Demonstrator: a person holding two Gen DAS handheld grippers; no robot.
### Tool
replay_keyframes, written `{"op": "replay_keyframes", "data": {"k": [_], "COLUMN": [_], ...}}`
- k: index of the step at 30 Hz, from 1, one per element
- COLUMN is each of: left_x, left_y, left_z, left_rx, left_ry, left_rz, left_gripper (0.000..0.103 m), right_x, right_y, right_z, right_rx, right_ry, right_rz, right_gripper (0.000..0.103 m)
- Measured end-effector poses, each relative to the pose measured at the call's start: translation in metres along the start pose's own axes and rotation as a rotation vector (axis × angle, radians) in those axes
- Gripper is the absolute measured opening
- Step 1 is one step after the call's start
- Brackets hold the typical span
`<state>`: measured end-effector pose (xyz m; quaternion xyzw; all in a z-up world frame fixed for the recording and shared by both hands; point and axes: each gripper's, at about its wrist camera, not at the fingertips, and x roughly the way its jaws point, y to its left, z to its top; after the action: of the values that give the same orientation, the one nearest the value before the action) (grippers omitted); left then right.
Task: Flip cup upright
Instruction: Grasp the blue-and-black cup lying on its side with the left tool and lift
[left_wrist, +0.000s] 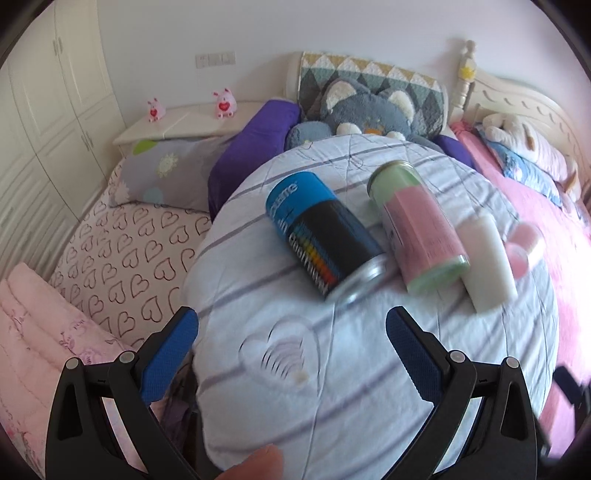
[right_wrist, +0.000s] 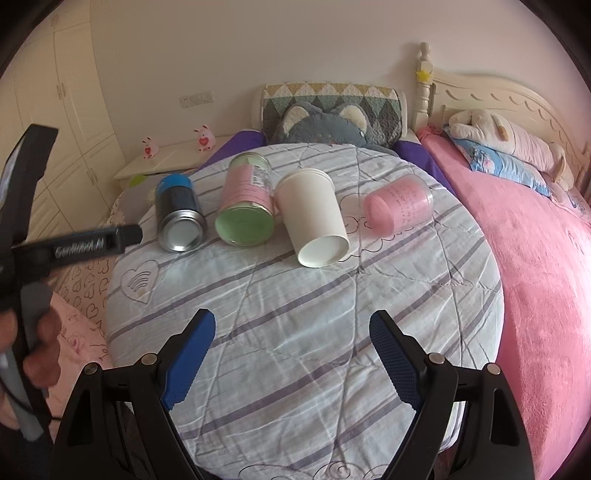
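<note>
Several containers lie on their sides on a round striped cushion (right_wrist: 295, 332). A white paper cup (right_wrist: 314, 218) lies with its base toward me; it also shows in the left wrist view (left_wrist: 487, 258). A pink cup (right_wrist: 399, 206) lies to its right, seen blurred in the left wrist view (left_wrist: 524, 247). A blue-and-black can (left_wrist: 321, 236) and a green-and-pink jar (left_wrist: 417, 229) lie to the left. My left gripper (left_wrist: 291, 332) is open and empty, short of the can. My right gripper (right_wrist: 291, 339) is open and empty, short of the white cup.
The cushion (left_wrist: 369, 369) sits between a heart-print bed (left_wrist: 122, 258) at left and a pink blanket (right_wrist: 546, 280) at right. A grey plush cat (right_wrist: 325, 125) and pillows lie behind. The left gripper's body (right_wrist: 74, 247) is at the right view's left edge.
</note>
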<state>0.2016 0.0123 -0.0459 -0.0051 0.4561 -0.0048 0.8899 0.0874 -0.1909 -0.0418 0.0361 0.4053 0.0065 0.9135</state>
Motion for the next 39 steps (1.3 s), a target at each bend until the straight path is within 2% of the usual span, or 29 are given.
{"op": "replay_keyframes", "data": {"k": [11, 19, 22, 23, 24, 26, 32, 39], "left_x": [0.065, 0.114, 0.122, 0.125, 0.128, 0.132, 0.126, 0.111], "left_y": [-0.017, -0.004, -0.002, -0.003, -0.004, -0.006, -0.010, -0.018], "left_z": [0.066, 0.086, 0.088, 0.088, 0.088, 0.087, 0.087, 0.082], "left_rx": [-0.058, -0.204, -0.226, -0.225, -0.223, -0.223, -0.210, -0.153], "left_ry": [0.123, 0.237, 0.251, 0.256, 0.263, 0.280, 0.252, 0.237], "left_rz": [0.042, 0.077, 0.073, 0.075, 0.073, 0.057, 0.027, -0.043], "left_gripper": [0.103, 0.103, 0.102, 0.097, 0.087, 0.078, 0.076, 0.075], "right_x": [0.043, 0.084, 0.093, 0.096, 0.098, 0.102, 0.095, 0.083], "right_y": [-0.026, -0.024, -0.023, -0.022, -0.022, -0.023, -0.030, -0.028], "right_z": [0.044, 0.066, 0.068, 0.068, 0.068, 0.068, 0.068, 0.063], "right_rx": [0.020, 0.005, -0.003, -0.006, -0.008, -0.005, 0.017, 0.023], "right_ry": [0.078, 0.126, 0.142, 0.143, 0.146, 0.152, 0.142, 0.133], "right_rz": [0.077, 0.145, 0.170, 0.172, 0.173, 0.174, 0.167, 0.163], "right_gripper": [0.086, 0.086, 0.086, 0.086, 0.086, 0.086, 0.086, 0.086]}}
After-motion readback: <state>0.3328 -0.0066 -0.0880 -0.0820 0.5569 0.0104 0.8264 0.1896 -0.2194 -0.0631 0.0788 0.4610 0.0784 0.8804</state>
